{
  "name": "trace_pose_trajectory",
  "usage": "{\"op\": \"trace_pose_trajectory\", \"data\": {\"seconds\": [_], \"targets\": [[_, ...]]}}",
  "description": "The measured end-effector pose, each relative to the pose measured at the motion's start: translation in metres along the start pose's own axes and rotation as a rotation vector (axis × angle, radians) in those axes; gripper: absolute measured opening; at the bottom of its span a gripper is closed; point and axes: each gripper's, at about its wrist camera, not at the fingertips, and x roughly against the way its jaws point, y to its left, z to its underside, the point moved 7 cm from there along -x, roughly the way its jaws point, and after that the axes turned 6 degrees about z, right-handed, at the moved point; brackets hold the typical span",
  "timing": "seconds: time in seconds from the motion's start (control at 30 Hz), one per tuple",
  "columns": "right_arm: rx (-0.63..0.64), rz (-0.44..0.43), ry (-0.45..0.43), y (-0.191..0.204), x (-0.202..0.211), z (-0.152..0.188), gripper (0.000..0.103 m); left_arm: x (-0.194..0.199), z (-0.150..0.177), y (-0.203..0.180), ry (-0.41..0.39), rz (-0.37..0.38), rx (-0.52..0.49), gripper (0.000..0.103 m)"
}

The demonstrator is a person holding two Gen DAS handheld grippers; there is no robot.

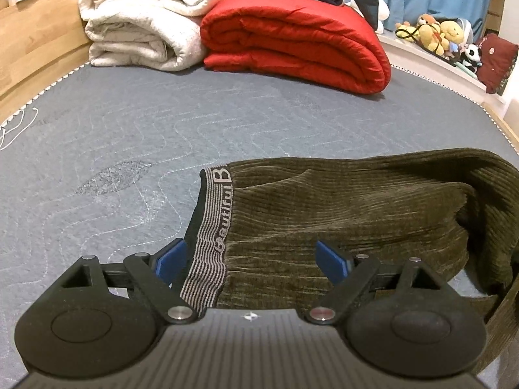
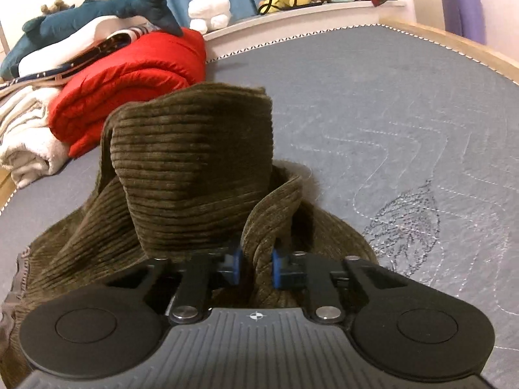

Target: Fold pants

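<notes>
One grey mattress point(image 1: 129, 123) carries everything, no containers around. Olive corduroy pants point(image 1: 340, 214) lie under the left gripper point(image 1: 251, 262), jaws spread wide, empty. Right gripper point(image 2: 256, 267) has pinched a fabric ridge.

"Beautiful" on pants waistband point(image 1: 212, 227) (striped)

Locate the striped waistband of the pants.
In the left wrist view, the striped waistband forms the olive pants' left edge on the grey mattress, just inside the open left hand-held gripper's left finger.

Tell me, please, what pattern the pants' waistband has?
Black-and-grey stripes with lettering on the waistband; left wrist view.
</notes>
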Motion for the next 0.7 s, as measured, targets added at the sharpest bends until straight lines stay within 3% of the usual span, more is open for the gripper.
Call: {"op": "trace_pose_trajectory", "data": {"seconds": [0.3,0.53,0.7], "targets": [[0.030,-0.062,-0.096,-0.013,0.076,-0.008,0.011,0.012,0.011,-0.008,0.001,0.026,-0.018,0.090],[0.175,-0.107,-0.123,-0.017,0.140,0.011,0.011,0.021,0.017,-0.016,0.002,0.046,-0.017,0.090],[0.252,-0.142,-0.091,-0.029,0.168,0.023,0.011,0.030,0.019,-0.028,-0.006,0.066,-0.029,0.090]]}}
